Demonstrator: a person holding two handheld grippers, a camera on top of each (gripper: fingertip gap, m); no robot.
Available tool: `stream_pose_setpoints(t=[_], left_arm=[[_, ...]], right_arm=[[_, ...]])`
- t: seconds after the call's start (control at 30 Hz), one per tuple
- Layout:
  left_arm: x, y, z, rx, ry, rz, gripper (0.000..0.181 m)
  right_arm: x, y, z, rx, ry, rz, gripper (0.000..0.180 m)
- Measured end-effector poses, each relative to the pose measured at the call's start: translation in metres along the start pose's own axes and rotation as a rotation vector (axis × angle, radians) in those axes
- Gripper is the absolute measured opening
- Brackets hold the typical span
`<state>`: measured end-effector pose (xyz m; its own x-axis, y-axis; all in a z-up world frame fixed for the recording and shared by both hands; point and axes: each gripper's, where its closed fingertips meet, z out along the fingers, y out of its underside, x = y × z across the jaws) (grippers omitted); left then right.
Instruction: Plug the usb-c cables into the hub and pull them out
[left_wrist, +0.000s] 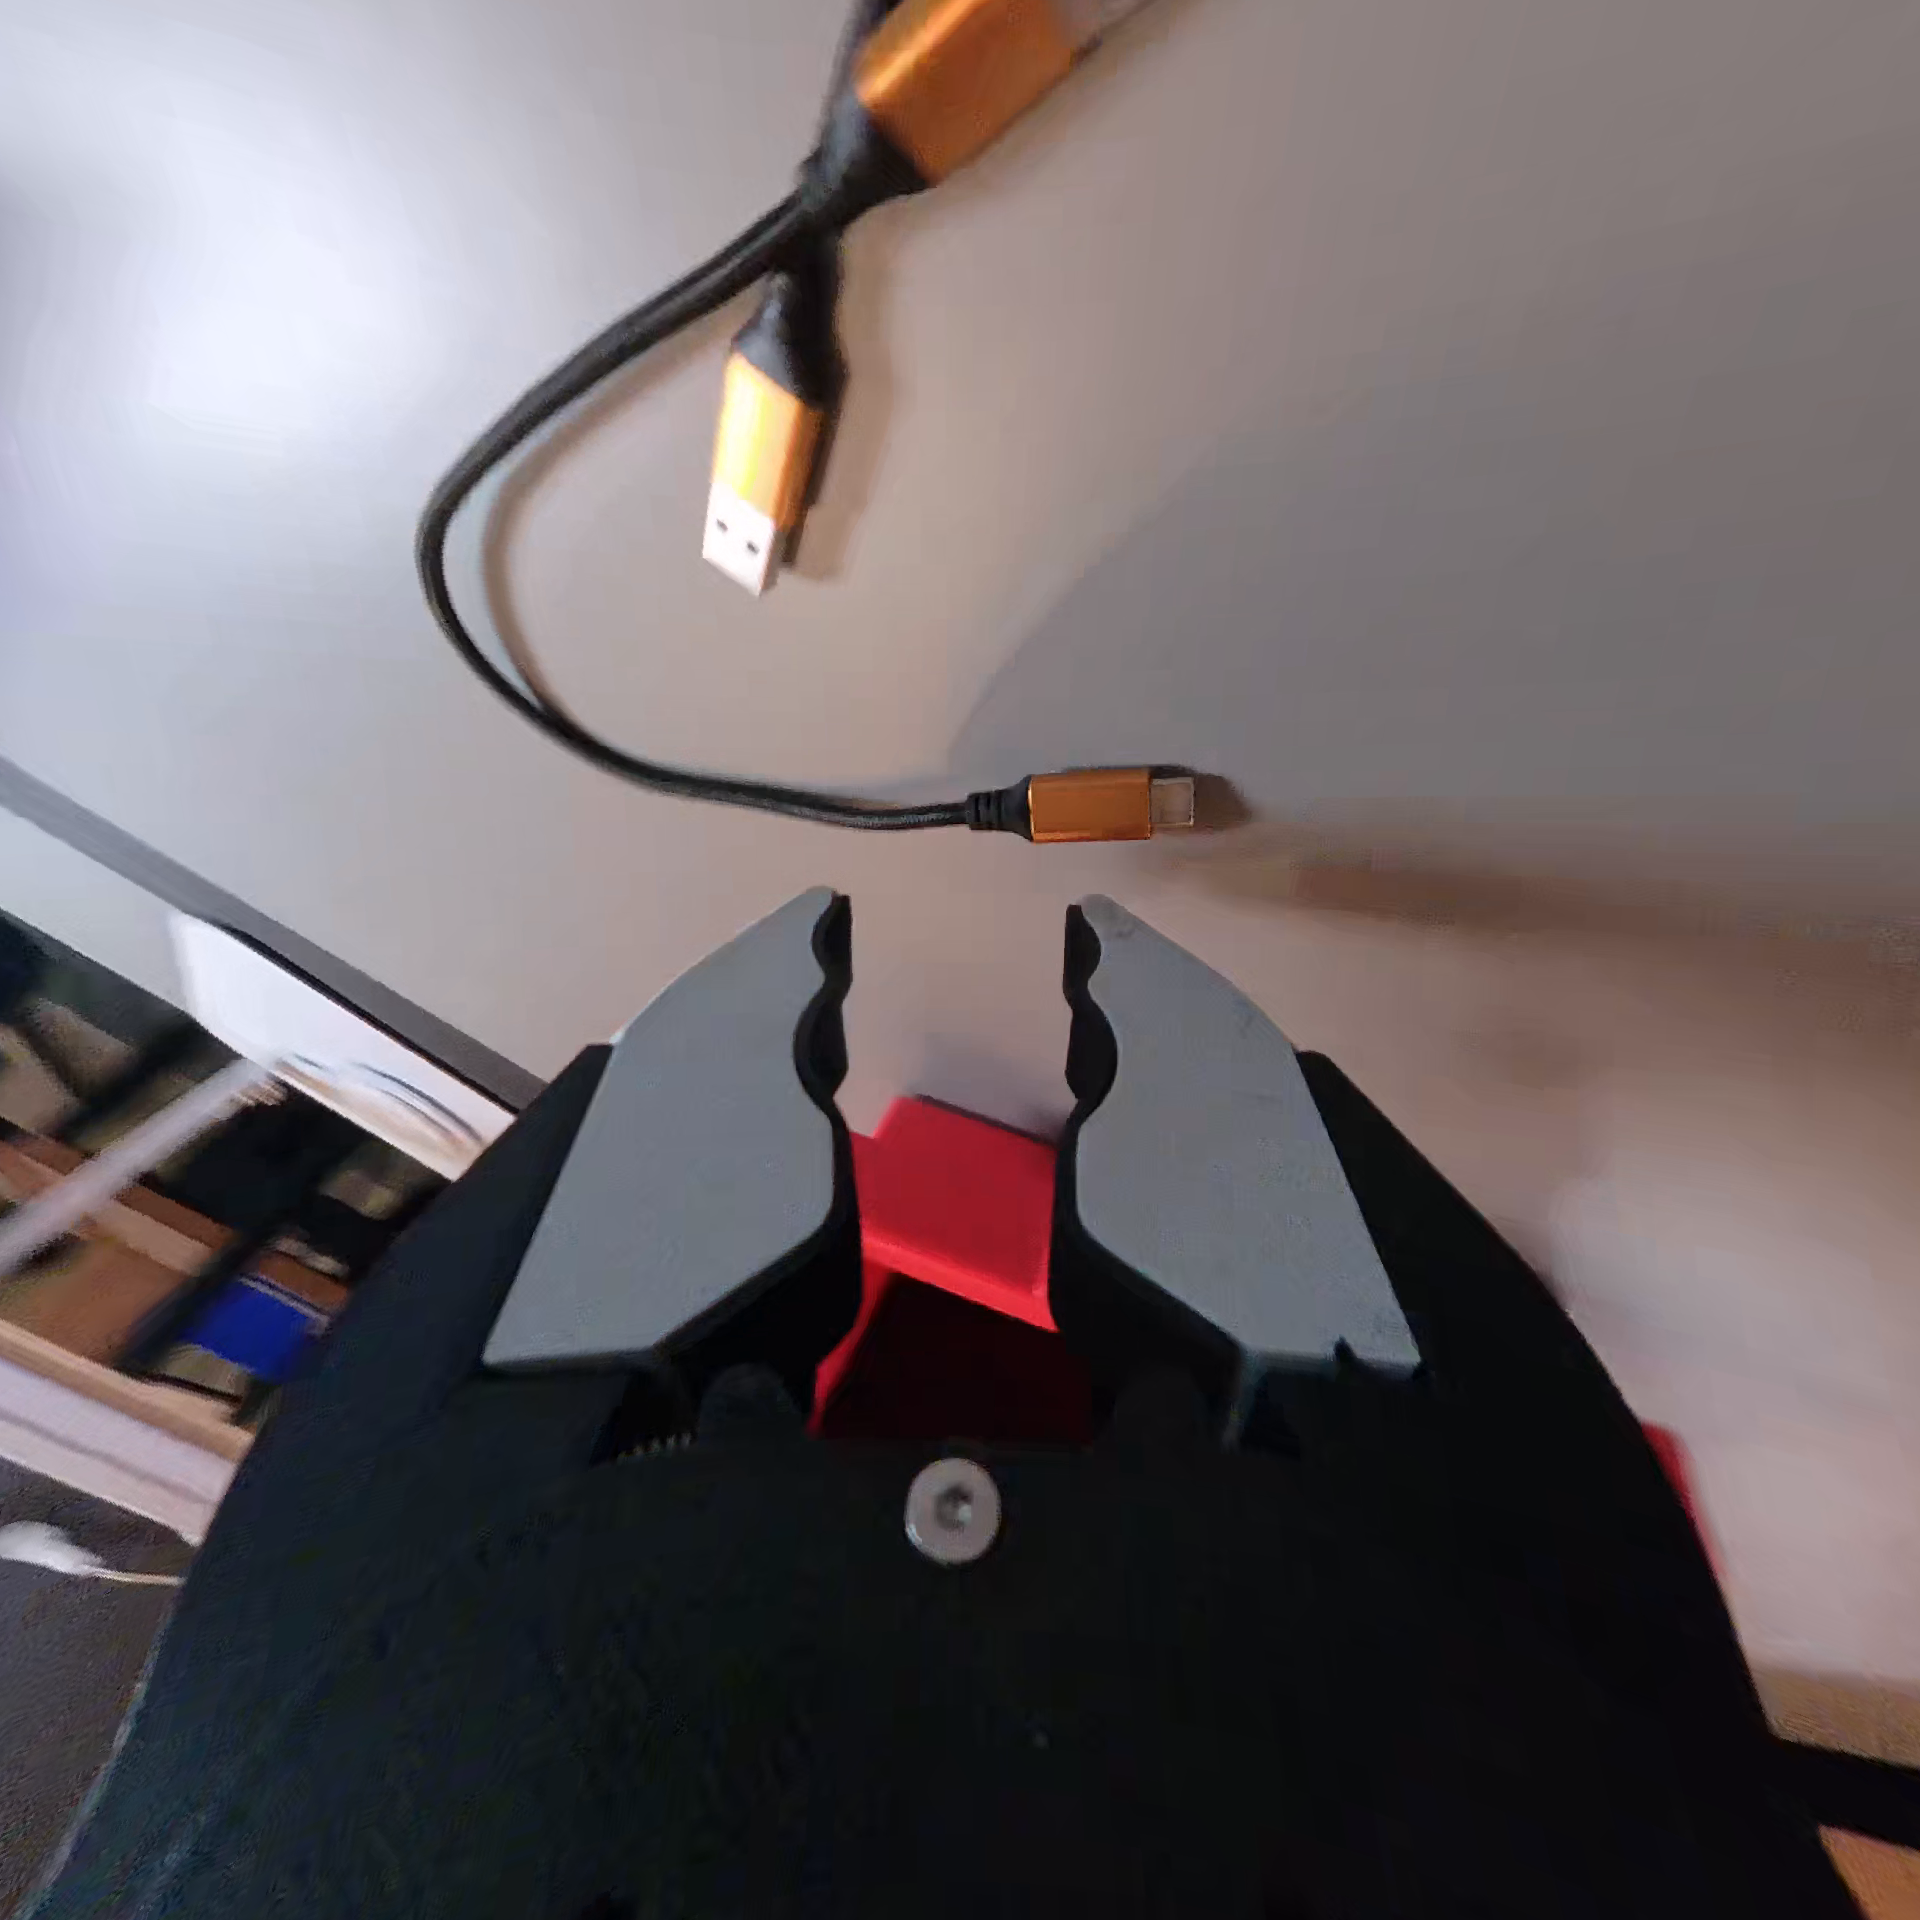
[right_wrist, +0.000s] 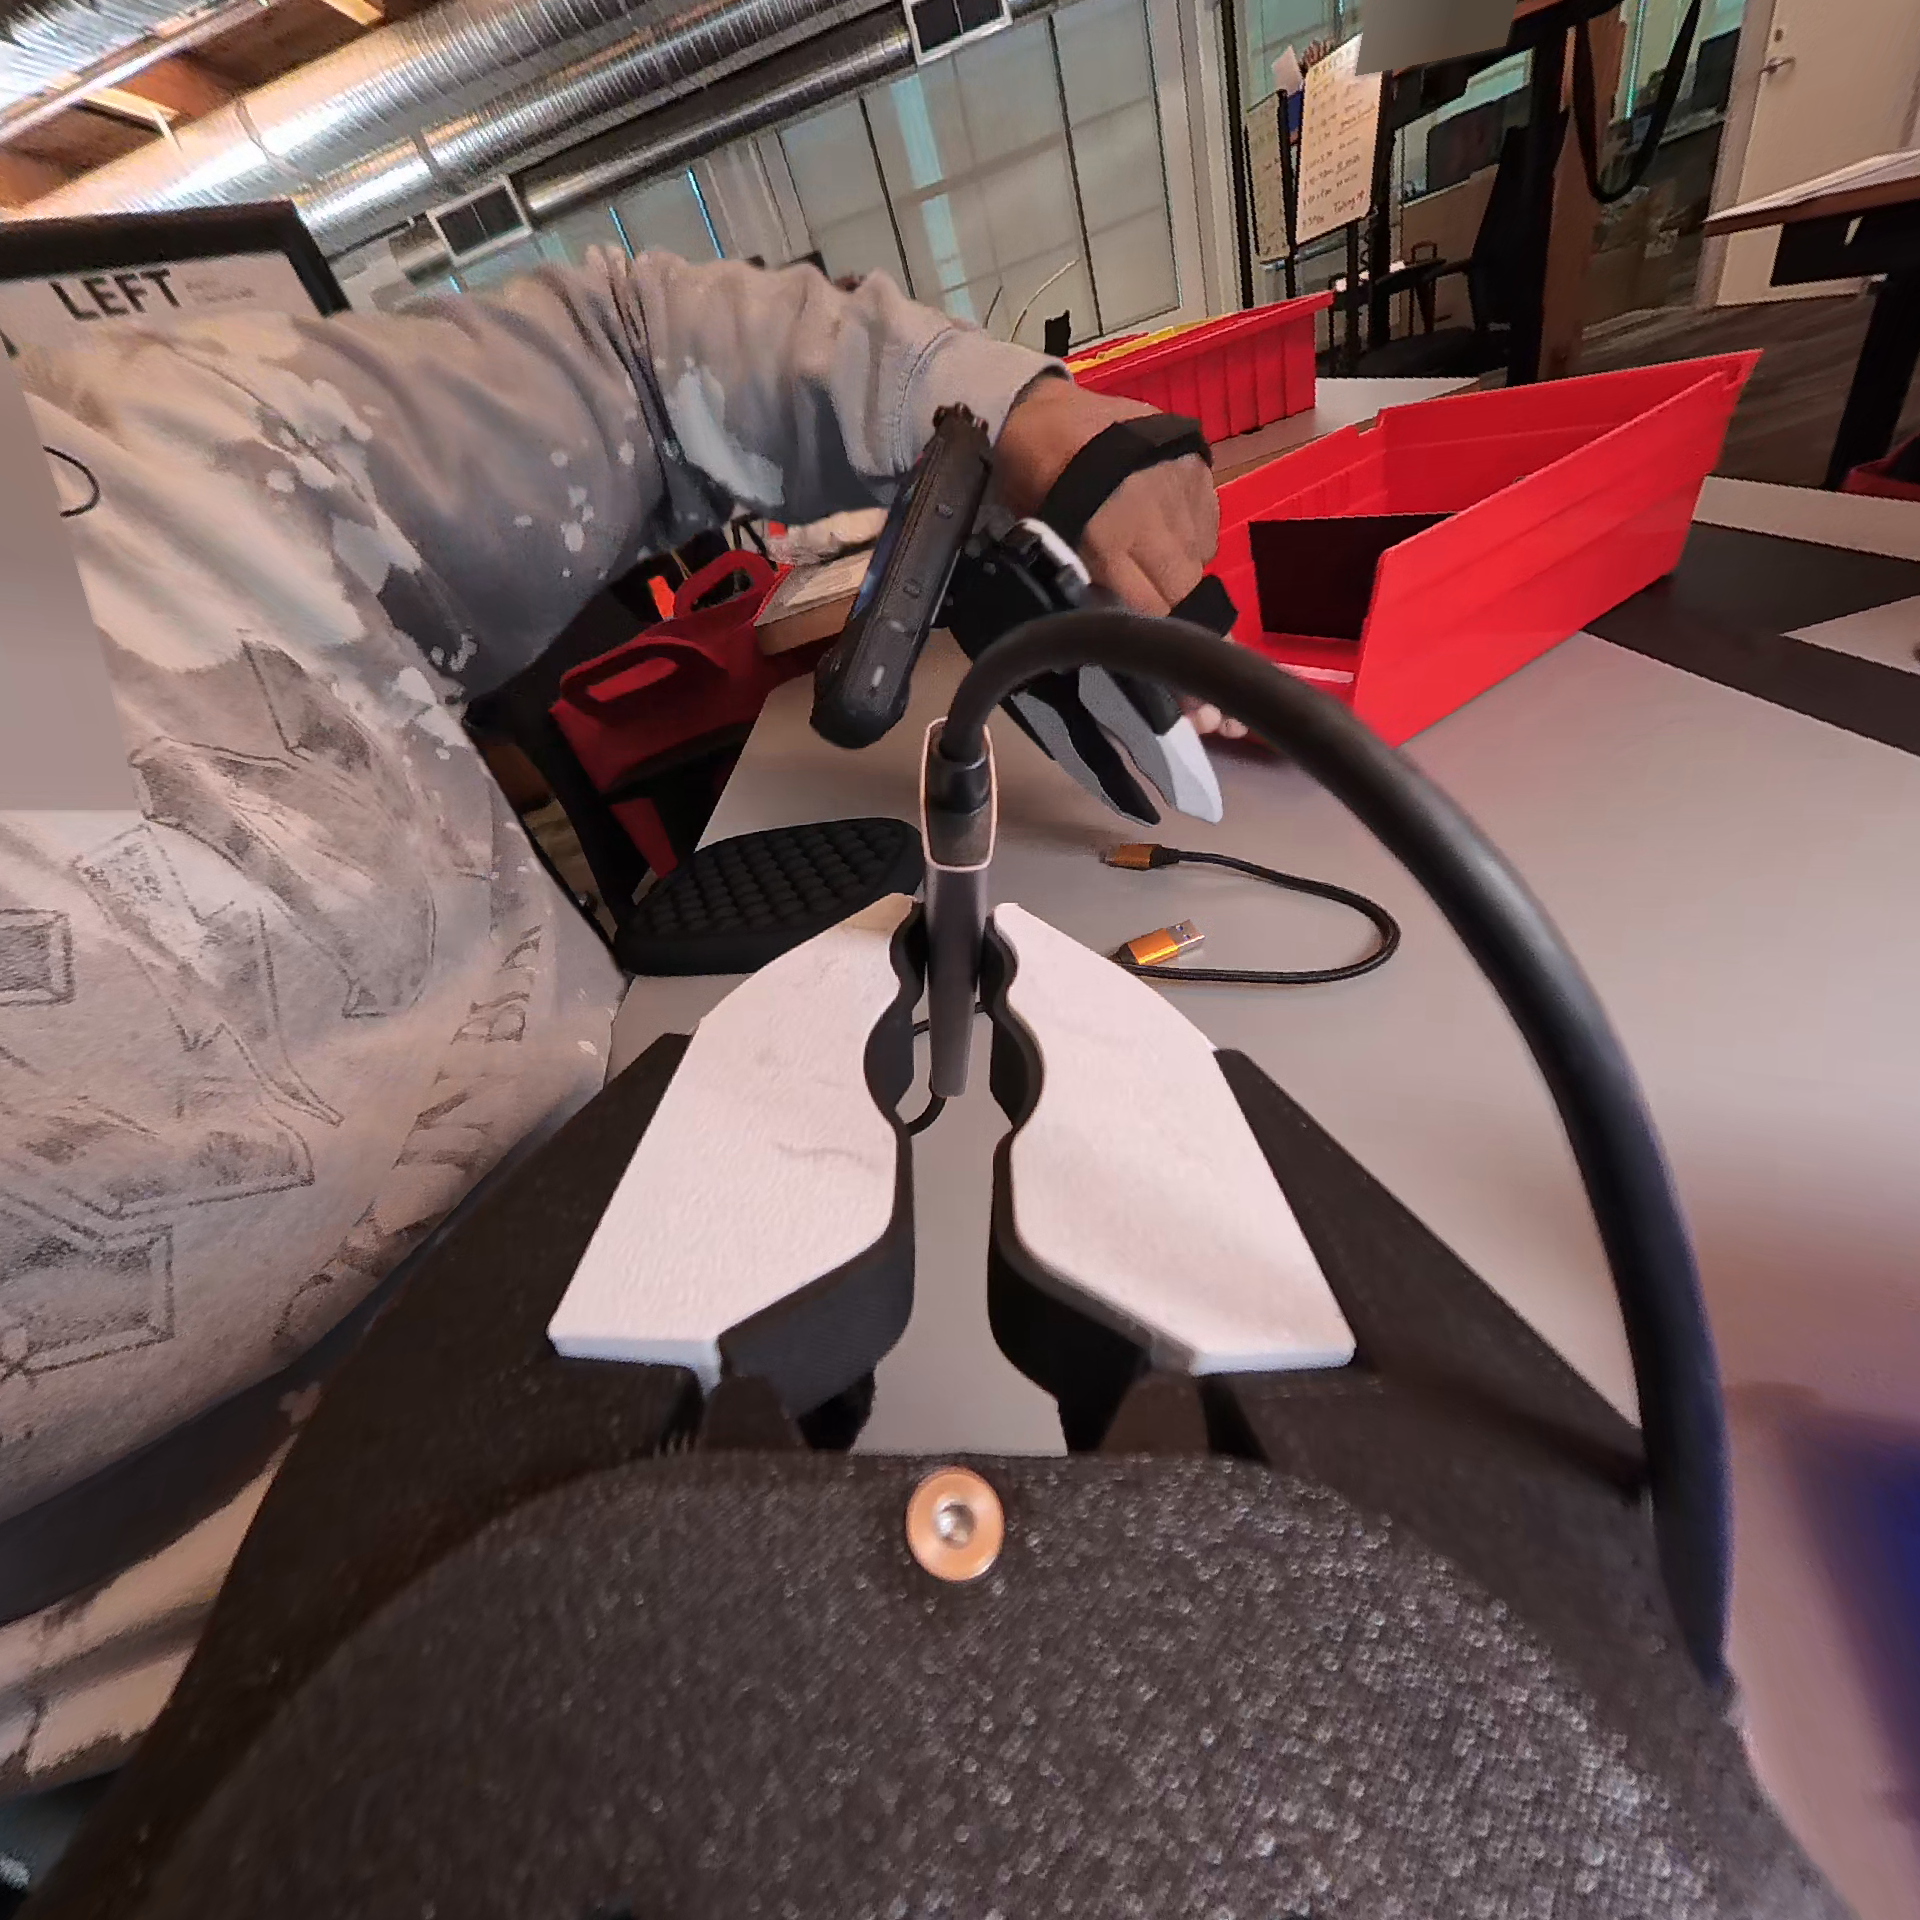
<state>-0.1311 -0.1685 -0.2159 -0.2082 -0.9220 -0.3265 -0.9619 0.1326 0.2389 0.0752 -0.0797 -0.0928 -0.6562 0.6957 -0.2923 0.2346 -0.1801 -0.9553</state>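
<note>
Grey table (left_wrist: 1455, 416); my left gripper (left_wrist: 958, 914) spread, usb-c plug (left_wrist: 1112, 805) pointing three o'clock. My right gripper (right_wrist: 954, 920) pinches the hub (right_wrist: 954, 935) edge-on, long axis twelve-to-six.

From here I find writing in the right wrist view only. Far left of the red bin (right_wrist: 1455, 540), a black-framed white sign (right_wrist: 156, 286) carries one bold dark word with smaller print beside it. Above the bin and behind it, a hanging paper sheet (right_wrist: 1335, 135) bears handwritten lines, too small to read. Left of the bin, the person's grey sleeve (right_wrist: 499, 997) shows printed letters, partly folded away.
</note>
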Motion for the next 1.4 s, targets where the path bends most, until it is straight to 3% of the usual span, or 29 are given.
stream_pose_setpoints(t=[0.23,0.43,0.57,0.73,0.93,1.07,1.17,1.27,1.4], left_arm=[[0.015,-0.012,0.008,0.021,0.020,0.383,0.041],[0.018,-0.010,0.012,0.031,0.127,0.417,0.025],[0.020,-0.010,0.011,0.040,0.197,0.333,0.016],[0.020,-0.011,-0.004,0.064,0.280,0.041,0.008],[-0.002,-0.014,-0.045,0.217,0.320,-0.641,0.008],[0.004,-0.016,-0.058,0.199,0.368,-1.144,0.008],[0.021,-0.037,-0.063,0.270,0.506,-1.526,0.008],[0.036,-0.065,-0.057,0.391,0.572,-1.682,0.008],[0.023,-0.089,-0.036,0.521,0.456,-1.706,0.008]], right_arm=[[0.000,-0.002,-0.007,0.021,-0.009,-0.002,0.009],[0.002,0.000,-0.008,0.020,-0.015,0.009,0.009],[0.001,-0.001,-0.009,0.024,-0.010,0.001,0.009],[0.003,-0.003,-0.012,0.035,0.000,-0.001,0.009],[0.002,-0.009,-0.016,0.058,0.004,-0.007,0.009],[0.003,-0.016,-0.023,0.089,0.020,-0.018,0.009],[0.005,-0.021,-0.028,0.114,0.040,-0.019,0.009],[0.006,-0.025,-0.031,0.130,0.051,-0.026,0.009],[0.005,-0.027,-0.030,0.138,0.046,-0.022,0.009]])
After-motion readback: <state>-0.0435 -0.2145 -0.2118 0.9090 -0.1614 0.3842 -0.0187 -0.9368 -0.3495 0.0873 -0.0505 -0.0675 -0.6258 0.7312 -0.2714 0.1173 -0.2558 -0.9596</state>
